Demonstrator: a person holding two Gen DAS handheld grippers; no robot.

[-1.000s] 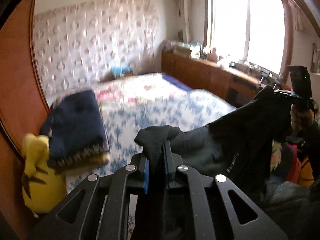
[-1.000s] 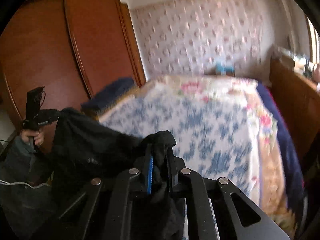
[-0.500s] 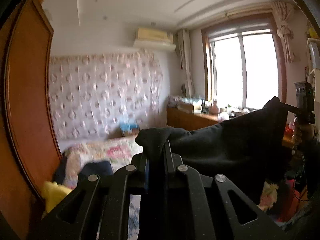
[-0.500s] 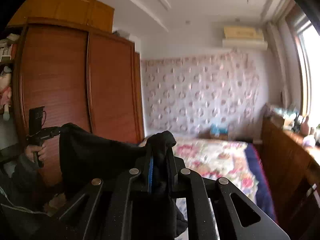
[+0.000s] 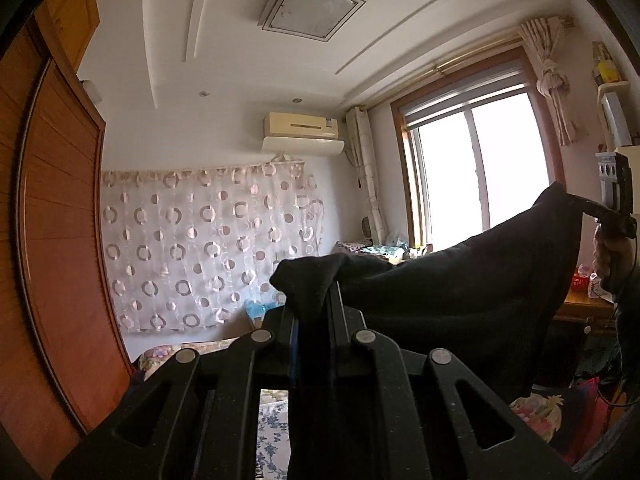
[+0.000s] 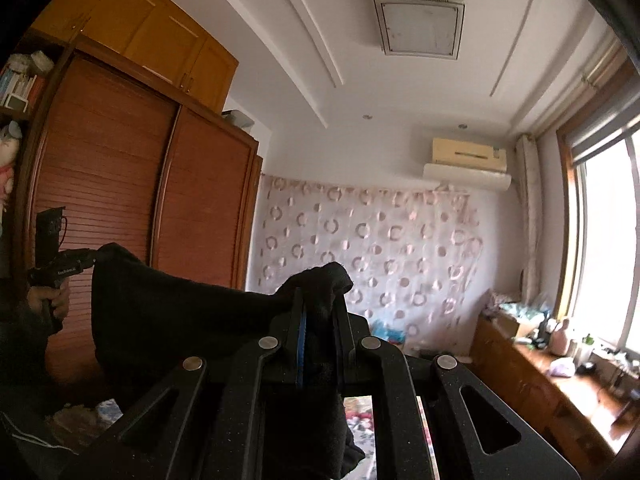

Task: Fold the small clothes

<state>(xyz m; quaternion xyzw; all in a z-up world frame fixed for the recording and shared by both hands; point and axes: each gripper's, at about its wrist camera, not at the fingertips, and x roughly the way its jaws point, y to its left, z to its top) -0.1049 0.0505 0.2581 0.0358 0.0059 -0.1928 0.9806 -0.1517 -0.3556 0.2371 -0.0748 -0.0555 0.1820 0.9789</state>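
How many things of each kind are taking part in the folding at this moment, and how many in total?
Grippers: 2, the left gripper and the right gripper, each shut on one corner.
Garments: 1, the black garment, held stretched in the air between them.
Total: 3

Black garment point(image 5: 460, 280), red-brown wardrobe point(image 6: 120, 184), pink ring-patterned curtain point(image 5: 208, 240), floral bedspread point(image 5: 272, 432)

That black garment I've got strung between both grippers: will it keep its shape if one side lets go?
Probably not. The black garment sags in a curve between the left gripper and right gripper, so it looks limp. Its bunched corner suggests soft, thickish knit; released, it would likely swing down and hang.
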